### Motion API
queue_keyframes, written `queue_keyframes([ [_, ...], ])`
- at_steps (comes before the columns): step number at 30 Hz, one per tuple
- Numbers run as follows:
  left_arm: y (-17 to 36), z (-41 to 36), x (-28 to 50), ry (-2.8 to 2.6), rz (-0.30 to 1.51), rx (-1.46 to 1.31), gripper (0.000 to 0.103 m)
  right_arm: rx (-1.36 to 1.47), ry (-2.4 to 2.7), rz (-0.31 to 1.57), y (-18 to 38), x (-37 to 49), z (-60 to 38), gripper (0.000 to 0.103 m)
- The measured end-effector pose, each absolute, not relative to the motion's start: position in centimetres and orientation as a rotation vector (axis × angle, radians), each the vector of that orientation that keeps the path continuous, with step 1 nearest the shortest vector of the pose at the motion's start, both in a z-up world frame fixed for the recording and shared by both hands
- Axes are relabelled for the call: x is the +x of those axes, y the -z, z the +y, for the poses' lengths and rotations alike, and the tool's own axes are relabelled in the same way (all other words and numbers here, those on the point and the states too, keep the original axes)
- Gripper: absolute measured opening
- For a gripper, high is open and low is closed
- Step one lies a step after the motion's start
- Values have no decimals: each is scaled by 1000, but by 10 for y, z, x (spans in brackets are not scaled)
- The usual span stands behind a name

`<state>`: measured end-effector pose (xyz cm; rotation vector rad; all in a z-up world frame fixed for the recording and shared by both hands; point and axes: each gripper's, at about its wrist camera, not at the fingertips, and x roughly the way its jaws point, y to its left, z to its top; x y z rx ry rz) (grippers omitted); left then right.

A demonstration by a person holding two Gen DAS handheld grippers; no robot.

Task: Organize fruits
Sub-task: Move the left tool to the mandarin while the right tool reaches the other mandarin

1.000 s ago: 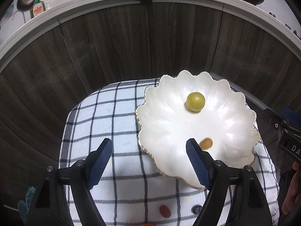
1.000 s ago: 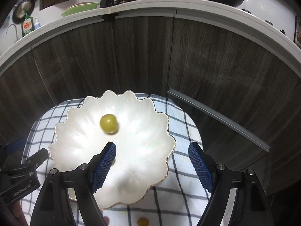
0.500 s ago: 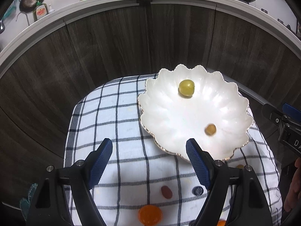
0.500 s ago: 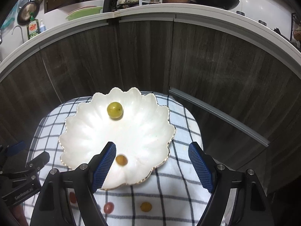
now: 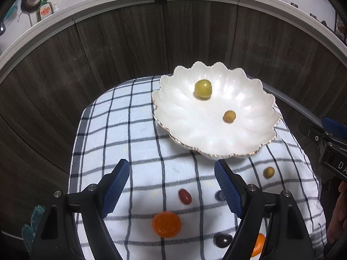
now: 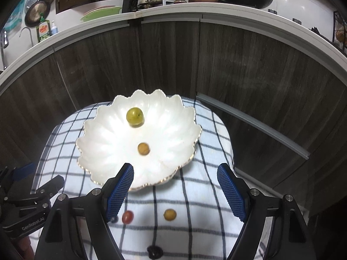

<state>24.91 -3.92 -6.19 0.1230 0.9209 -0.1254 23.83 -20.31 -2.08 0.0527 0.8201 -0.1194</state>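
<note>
We hold both grippers, left (image 5: 171, 188) and right (image 6: 175, 190), open and empty; the tan fruit (image 6: 169, 214) lies just below the right one.

White lettering "GenRobot.AI" on black body of left gripper (image 6: 23, 214), low at left of right wrist view. Right gripper (image 5: 331, 151) body shows only cut-off white letters "DA" at frame edge. Green dish soap bottle (image 6: 44, 30) on counter: label too blurred to read.

Two fruits (image 5: 202, 88) in bowl (image 5: 249, 138)
</note>
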Motion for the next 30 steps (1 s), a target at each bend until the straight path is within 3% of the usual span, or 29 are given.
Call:
queue_keyframes([
  [30,86,-15,202,213,939,180,80,142,224,873,55,147,-172,80],
])
